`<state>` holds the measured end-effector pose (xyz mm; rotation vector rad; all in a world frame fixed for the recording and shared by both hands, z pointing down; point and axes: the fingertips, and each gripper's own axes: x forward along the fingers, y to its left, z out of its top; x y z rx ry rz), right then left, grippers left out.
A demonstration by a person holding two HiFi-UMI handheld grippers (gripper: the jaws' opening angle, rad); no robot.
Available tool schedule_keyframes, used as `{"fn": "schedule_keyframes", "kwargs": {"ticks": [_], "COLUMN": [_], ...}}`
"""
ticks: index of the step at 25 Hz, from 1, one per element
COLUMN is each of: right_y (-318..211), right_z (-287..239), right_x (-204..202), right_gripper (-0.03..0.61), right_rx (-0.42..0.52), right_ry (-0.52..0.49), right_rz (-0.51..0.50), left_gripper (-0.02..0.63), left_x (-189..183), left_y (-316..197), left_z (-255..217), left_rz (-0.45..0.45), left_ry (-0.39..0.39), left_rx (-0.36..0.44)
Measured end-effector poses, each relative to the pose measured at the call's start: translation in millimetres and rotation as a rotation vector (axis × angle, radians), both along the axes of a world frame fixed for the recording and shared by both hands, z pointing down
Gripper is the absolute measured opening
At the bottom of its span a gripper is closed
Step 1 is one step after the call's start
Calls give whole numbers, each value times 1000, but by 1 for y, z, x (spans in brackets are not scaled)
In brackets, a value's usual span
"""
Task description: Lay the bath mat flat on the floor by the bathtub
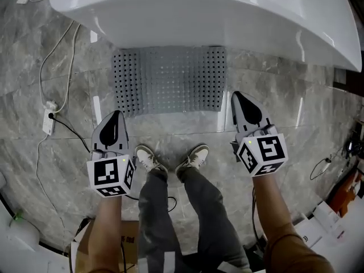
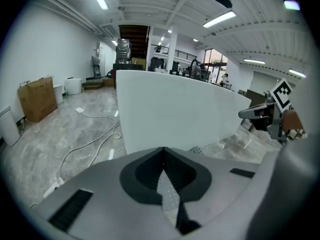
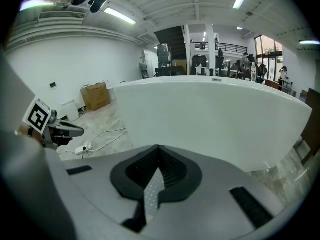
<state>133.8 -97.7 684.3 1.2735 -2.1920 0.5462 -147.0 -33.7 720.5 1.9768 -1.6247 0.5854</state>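
A grey perforated bath mat lies flat on the marble floor, its far edge under the rim of the white bathtub. My left gripper hovers shut and empty just short of the mat's near left corner. My right gripper is shut and empty too, beside the mat's near right corner. In the left gripper view the jaws meet in front of the tub wall, with a bit of mat past them. The right gripper faces the tub as well.
A power strip with white and black cables lies on the floor at the left. The person's two shoes stand between the grippers, just short of the mat. A cardboard box stands far left; boxes and gear crowd the lower right corner.
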Motion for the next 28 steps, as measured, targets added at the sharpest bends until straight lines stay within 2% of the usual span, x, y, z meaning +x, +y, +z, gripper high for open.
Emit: {"fn": "schedule_keyframes", "kwargs": {"ticks": [4,11,17,28], "right_y": [-2,8,22,26], "right_z": [-24,-61,-113,-205], "right_x": [1,15,27,49], "right_gripper": [4,3,3,3], "right_rx": [13,-24,-49,-10], "right_ry": [-11,-63,-102,-108], "right_rz": [7,62,100,146], "left_gripper": [3,3,3,3], "left_x": [16,41,54,68], "left_y": [-6,-4,-2,-5], "left_z": [-28,-78,-140,-235], "left_rz": [46,37,24,60], "left_ry": [-11,0,-24,-61], "left_rx": [18,22,63,122]}}
